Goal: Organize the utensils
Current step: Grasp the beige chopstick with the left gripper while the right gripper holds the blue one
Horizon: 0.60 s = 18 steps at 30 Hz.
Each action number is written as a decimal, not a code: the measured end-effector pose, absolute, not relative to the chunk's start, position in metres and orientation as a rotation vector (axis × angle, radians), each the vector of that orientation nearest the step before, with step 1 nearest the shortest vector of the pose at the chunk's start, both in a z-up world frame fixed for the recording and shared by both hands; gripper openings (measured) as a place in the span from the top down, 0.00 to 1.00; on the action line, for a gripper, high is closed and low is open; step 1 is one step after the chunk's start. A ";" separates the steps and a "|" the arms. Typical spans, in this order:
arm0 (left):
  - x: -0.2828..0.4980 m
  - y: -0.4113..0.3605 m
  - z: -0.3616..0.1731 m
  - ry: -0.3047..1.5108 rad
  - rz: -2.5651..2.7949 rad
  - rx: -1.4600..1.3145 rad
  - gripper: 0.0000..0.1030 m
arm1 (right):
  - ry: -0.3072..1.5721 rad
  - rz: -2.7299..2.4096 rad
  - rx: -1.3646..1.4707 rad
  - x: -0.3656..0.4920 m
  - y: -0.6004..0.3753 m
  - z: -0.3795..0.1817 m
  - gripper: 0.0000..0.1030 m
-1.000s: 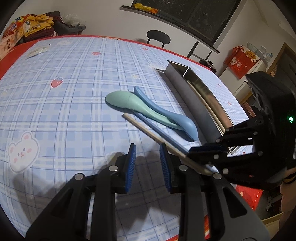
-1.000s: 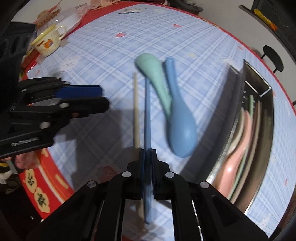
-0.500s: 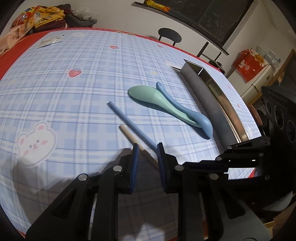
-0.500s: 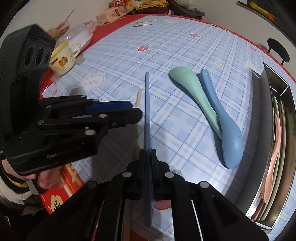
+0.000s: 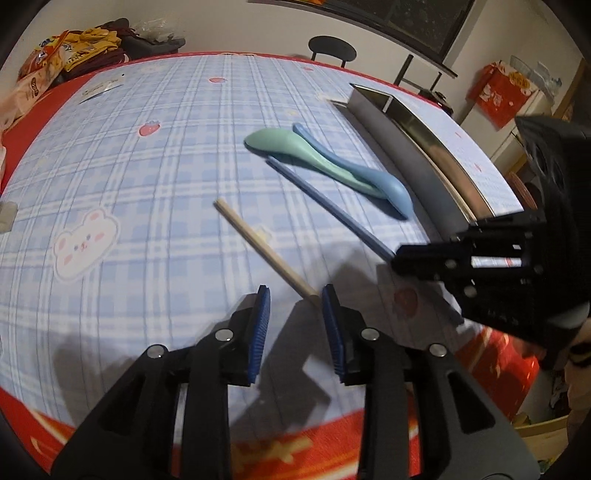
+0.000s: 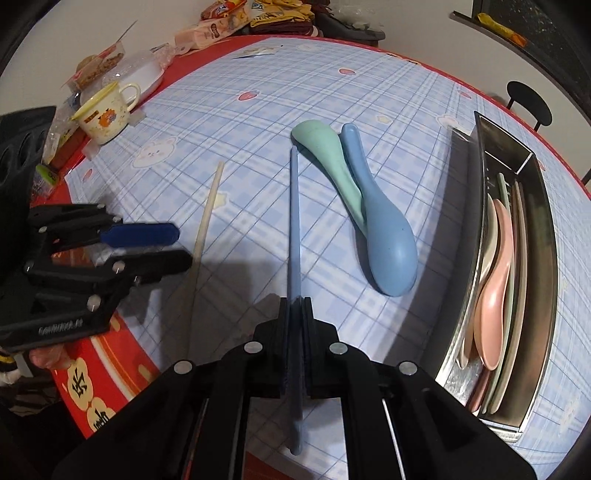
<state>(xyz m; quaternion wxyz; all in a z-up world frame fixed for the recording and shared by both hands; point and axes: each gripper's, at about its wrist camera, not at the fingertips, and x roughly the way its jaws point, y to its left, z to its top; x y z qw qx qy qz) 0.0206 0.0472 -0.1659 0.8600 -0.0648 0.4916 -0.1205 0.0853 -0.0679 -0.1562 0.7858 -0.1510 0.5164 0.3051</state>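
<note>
My right gripper (image 6: 294, 301) is shut on a blue chopstick (image 6: 294, 221) and holds it above the tablecloth; it also shows in the left wrist view (image 5: 325, 201). A beige chopstick (image 5: 258, 243) lies on the cloth, its near end between the tips of my open left gripper (image 5: 295, 295); it shows in the right wrist view (image 6: 208, 206). A green spoon (image 6: 325, 158) and a blue spoon (image 6: 380, 218) lie crossed beside the steel tray (image 6: 535, 221), which holds a pink spoon (image 6: 495, 280) and other utensils.
A yellow mug (image 6: 105, 112), a plastic container (image 6: 146, 72) and snack packets (image 6: 210, 31) crowd the table's far left edge. A black chair (image 5: 330, 48) stands behind the table. A red bag (image 5: 504, 92) sits at the right.
The right gripper has lifted the blue chopstick and swung it away from the beige one. The left gripper has opened wider around the beige chopstick's near end.
</note>
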 end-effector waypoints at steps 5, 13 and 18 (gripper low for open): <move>0.010 0.028 -0.166 1.037 -0.233 -0.090 0.60 | 1.099 0.669 -0.323 0.082 -0.068 -0.157 0.93; 0.011 -0.001 -0.167 1.040 -0.144 0.057 0.52 | 1.088 0.700 -0.303 0.083 -0.073 -0.156 0.93; 0.011 -0.008 -0.168 1.035 -0.167 0.139 0.58 | 1.082 0.709 -0.296 0.083 -0.075 -0.157 0.93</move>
